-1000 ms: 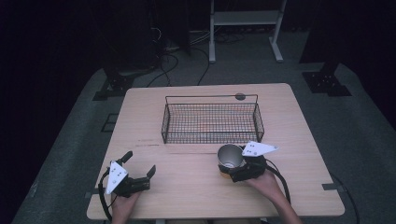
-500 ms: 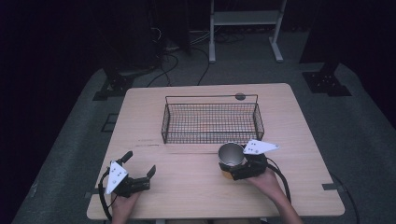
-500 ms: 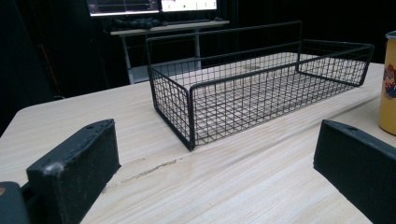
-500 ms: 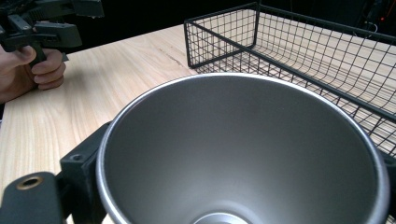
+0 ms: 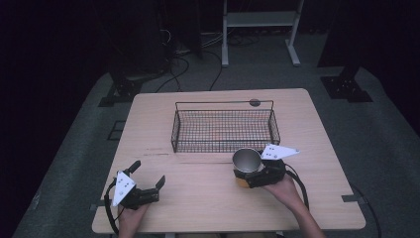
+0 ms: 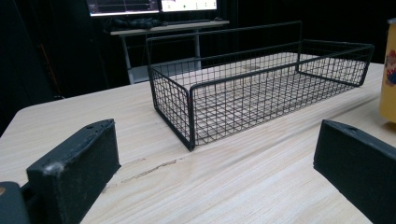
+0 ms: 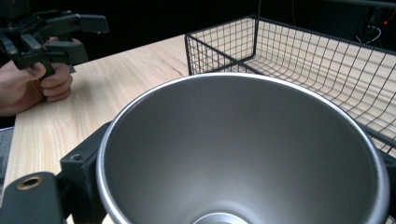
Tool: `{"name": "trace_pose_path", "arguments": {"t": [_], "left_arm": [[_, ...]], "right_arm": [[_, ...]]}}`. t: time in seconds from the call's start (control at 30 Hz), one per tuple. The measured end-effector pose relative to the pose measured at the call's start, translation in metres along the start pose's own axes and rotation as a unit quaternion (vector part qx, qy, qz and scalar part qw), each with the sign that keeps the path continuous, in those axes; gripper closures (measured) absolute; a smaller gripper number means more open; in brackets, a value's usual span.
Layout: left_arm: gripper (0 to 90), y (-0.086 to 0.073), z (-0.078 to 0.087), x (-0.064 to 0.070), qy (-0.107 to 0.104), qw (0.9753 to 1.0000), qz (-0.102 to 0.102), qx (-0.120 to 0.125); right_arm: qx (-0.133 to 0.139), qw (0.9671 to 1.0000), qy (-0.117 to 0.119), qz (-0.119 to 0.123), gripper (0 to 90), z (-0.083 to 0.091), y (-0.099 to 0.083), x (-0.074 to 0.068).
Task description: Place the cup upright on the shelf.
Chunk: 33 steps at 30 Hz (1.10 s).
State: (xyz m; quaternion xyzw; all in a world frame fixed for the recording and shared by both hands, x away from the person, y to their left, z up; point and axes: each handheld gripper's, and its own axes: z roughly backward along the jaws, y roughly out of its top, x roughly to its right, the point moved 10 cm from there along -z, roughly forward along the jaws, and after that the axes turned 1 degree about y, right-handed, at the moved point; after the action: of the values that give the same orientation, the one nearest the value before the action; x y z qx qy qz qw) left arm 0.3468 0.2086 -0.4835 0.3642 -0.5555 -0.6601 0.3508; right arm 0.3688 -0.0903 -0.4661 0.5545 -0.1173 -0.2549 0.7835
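wire basket just beyond cup

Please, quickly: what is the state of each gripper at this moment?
Left gripper: open, holding nothing, jaws spread above the table.
Right gripper: closed on the metal cup, near the wire basket.

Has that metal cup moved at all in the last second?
Yes, slightly: the cup, held by the right gripper, has crept toward the wire basket and now almost meets its front edge.
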Motion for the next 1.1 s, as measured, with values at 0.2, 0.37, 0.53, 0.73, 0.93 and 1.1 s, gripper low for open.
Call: {"name": "trace_pose_path", "arguments": {"t": [0.2, 0.37, 0.53, 0.73, 0.93, 1.1], "left_arm": [[0.0, 0.0, 0.0, 0.0, 0.0, 1.0, 0.0, 0.0], [0.0, 0.0, 0.0, 0.0, 0.0, 1.0, 0.001, 0.0], [0.0, 0.0, 0.0, 0.0, 0.0, 1.0, 0.001, 0.0], [0.0, 0.0, 0.0, 0.0, -0.001, 1.0, 0.001, 0.0], [0.0, 0.0, 0.0, -0.001, -0.001, 1.0, 0.001, 0.0], [0.0, 0.0, 0.0, -0.001, -0.001, 1.0, 0.002, 0.0]], "right_arm": [[0.002, 1.0, 0.001, 0.003, 9.6, 0.001, 0.011, 0.004], [0.0, 1.0, 0.006, 0.005, 9.6, 0.001, 0.02, 0.007], [0.004, 0.9999, 0.008, 0.007, 9.6, 0.001, 0.028, 0.01], [0.005, 0.9999, 0.01, 0.01, 9.6, 0.0, 0.04, 0.014], [0.006, 0.9998, 0.015, 0.01, 9.6, -0.003, 0.052, 0.018], [0.013, 0.9997, 0.017, 0.013, 9.6, -0.005, 0.062, 0.02]]}}
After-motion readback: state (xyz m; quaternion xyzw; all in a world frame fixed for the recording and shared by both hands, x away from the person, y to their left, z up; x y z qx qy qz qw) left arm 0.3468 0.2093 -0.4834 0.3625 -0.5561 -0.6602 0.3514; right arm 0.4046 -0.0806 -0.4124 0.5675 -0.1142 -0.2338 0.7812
